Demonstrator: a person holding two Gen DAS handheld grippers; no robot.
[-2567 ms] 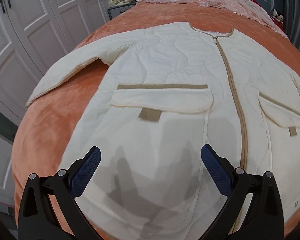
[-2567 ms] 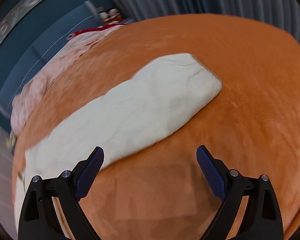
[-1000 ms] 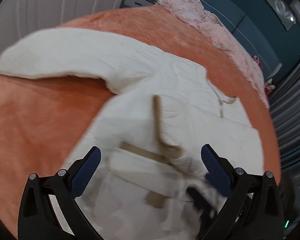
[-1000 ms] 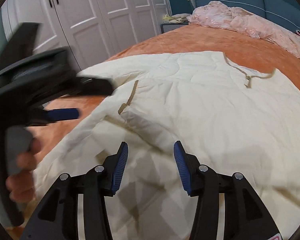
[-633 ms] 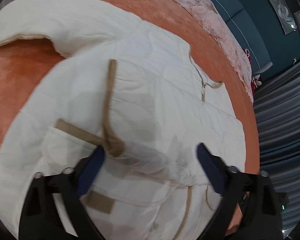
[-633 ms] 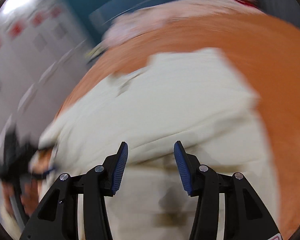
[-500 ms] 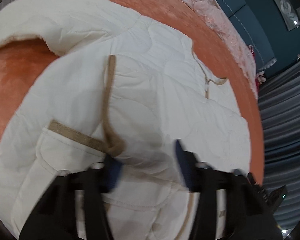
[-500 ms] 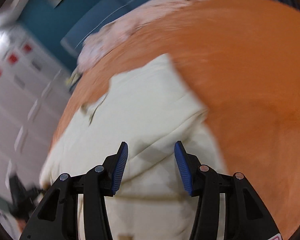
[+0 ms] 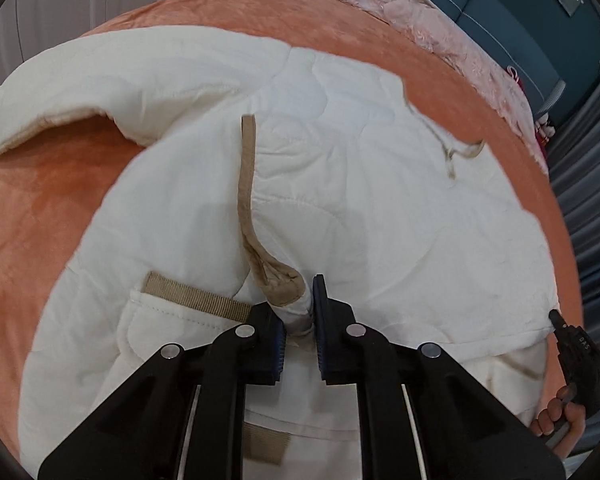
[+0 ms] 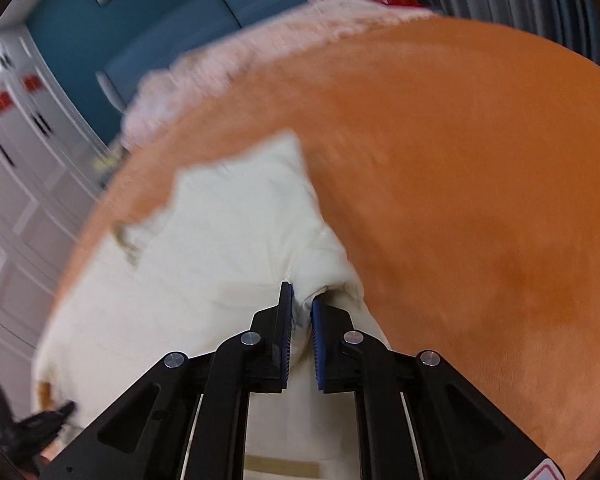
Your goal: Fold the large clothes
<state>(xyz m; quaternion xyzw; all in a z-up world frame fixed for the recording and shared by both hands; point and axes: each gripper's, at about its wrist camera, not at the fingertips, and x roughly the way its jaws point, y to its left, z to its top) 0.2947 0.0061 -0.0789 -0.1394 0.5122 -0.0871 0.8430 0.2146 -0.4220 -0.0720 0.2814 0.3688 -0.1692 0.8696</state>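
Observation:
A cream quilted jacket [image 9: 360, 168] with tan trim lies spread on the orange bedspread [image 9: 40, 208]. In the left wrist view my left gripper [image 9: 300, 308] has its jaws closing, the pads pinching a raised fold of the jacket's tan-trimmed edge [image 9: 278, 284] above a pocket flap. At that view's right edge a hand holds my right gripper [image 9: 576, 348] at the jacket's far side. The right wrist view is blurred: my right gripper [image 10: 300, 304] has its jaws closing with a bunched fold of the jacket [image 10: 228, 232] squeezed between the pads. My left gripper [image 10: 32, 424] shows small at the lower left.
A pink lace cover [image 9: 440, 20] lies across the bed's far end before a teal wall [image 10: 148, 24]. White wardrobe doors [image 10: 16, 208] stand on one side, grey curtains [image 9: 592, 208] on the other. Bare orange bedspread [image 10: 480, 200] stretches beyond the jacket's edge.
Both grippers went from open to pinched on the jacket. The left sank onto the tan-trimmed fold. The right swung across and rolled to the jacket's side edge.

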